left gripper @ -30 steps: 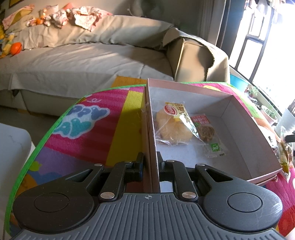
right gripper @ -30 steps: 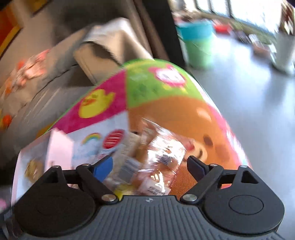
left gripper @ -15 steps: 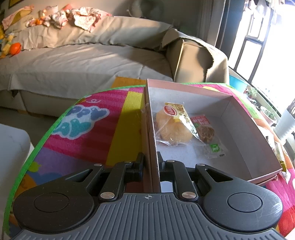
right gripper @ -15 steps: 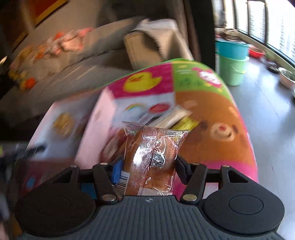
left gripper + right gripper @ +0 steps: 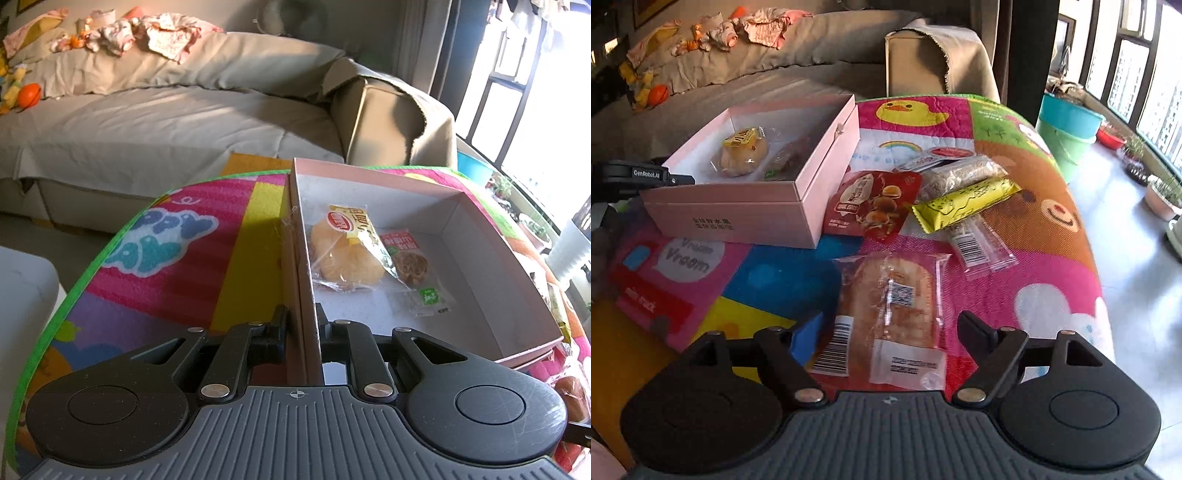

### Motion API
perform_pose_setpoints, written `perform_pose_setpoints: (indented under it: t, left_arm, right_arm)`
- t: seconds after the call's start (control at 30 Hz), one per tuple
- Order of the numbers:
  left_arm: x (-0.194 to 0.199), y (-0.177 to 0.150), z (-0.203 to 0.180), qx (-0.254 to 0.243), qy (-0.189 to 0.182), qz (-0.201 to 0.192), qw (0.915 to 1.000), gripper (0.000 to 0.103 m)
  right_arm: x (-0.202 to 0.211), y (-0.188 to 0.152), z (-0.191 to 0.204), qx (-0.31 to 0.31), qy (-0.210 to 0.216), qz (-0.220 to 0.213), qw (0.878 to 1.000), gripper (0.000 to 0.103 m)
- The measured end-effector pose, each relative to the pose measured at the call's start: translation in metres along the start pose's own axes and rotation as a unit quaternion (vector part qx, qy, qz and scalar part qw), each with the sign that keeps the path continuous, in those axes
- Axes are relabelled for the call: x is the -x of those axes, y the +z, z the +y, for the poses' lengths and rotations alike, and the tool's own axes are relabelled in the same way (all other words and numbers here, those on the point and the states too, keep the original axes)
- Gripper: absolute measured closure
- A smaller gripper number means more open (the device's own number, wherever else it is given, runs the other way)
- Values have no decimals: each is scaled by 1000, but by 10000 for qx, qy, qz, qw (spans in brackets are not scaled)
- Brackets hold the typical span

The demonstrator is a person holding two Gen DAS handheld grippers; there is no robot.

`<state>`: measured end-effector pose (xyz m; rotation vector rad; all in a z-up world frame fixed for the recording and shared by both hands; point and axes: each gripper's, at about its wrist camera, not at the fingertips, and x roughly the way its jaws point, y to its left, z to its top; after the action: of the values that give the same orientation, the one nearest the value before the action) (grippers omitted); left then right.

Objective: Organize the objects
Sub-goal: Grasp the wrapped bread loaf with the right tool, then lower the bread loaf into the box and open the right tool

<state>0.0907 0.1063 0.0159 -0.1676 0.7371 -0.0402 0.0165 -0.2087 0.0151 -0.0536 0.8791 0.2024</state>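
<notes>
Left gripper (image 5: 301,325): it is pinching the near left wall of the pink box (image 5: 458,192), one finger outside and one inside, apparently steadying the box so it is not sliding while snacks are going in.
Right gripper (image 5: 882,325): its jaws are standing wide apart over the mat, gripping nothing; the bread packet (image 5: 890,310) is lying flat between the fingers, touching neither as far as I can see.
Bread packet: clear crinkly wrapper, golden-brown loaf inside, a barcode and white label at the near end; it is looking soft and slippery.
Box contents: a yellow-labelled bun packet (image 5: 345,247) and a smaller brown cake packet (image 5: 413,266) are sitting side by side against the left wall, leaving room to the right.
Loose snacks: a red pouch (image 5: 875,203), a yellow bar (image 5: 964,203) and a clear bar (image 5: 979,243) are waiting just right of the box on the play mat (image 5: 1034,269).
Judgement: the sorting is looking barely begun, most packets still outside.
</notes>
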Motion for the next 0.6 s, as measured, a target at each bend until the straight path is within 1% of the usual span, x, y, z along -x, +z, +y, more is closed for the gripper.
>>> perform_pose_setpoints:
  t: [0.03, 0.07, 0.1, 0.27, 0.33, 0.4, 0.47, 0.53, 0.6]
  left_arm:
    - [0, 0, 0, -1, 2, 0, 10000, 87]
    - [0, 0, 0, -8, 1, 1, 10000, 87]
    - [0, 0, 0, -11, 0, 1, 10000, 87]
    - [0, 0, 0, -1, -5, -2, 10000, 87]
    - [0, 0, 0, 0, -8, -1, 10000, 87]
    - [0, 0, 0, 5, -7, 1, 10000, 87]
    - [0, 0, 0, 13, -9, -2, 10000, 87]
    - [0, 0, 0, 29, -17, -11, 10000, 87]
    - [0, 0, 0, 38, -33, -14, 10000, 87]
  right_arm:
    - [-1, 0, 1, 19, 10, 12, 10000, 29]
    - [-3, 0, 3, 46, 14, 47, 10000, 40]
    - [-4, 0, 5, 81, 22, 77, 9999, 48]
    - [12, 1, 8, 100, 190, 188, 9996, 48]
    - [25, 4, 9, 58, 288, 132, 9995, 48]
    - [41, 12, 12, 54, 357, -45, 9993, 49]
    - [59, 26, 16, 56, 493, -334, 9982, 49]
    - [78, 47, 25, 114, 637, -747, 9951, 49]
    - [91, 69, 38, 233, 842, -1205, 9889, 49]
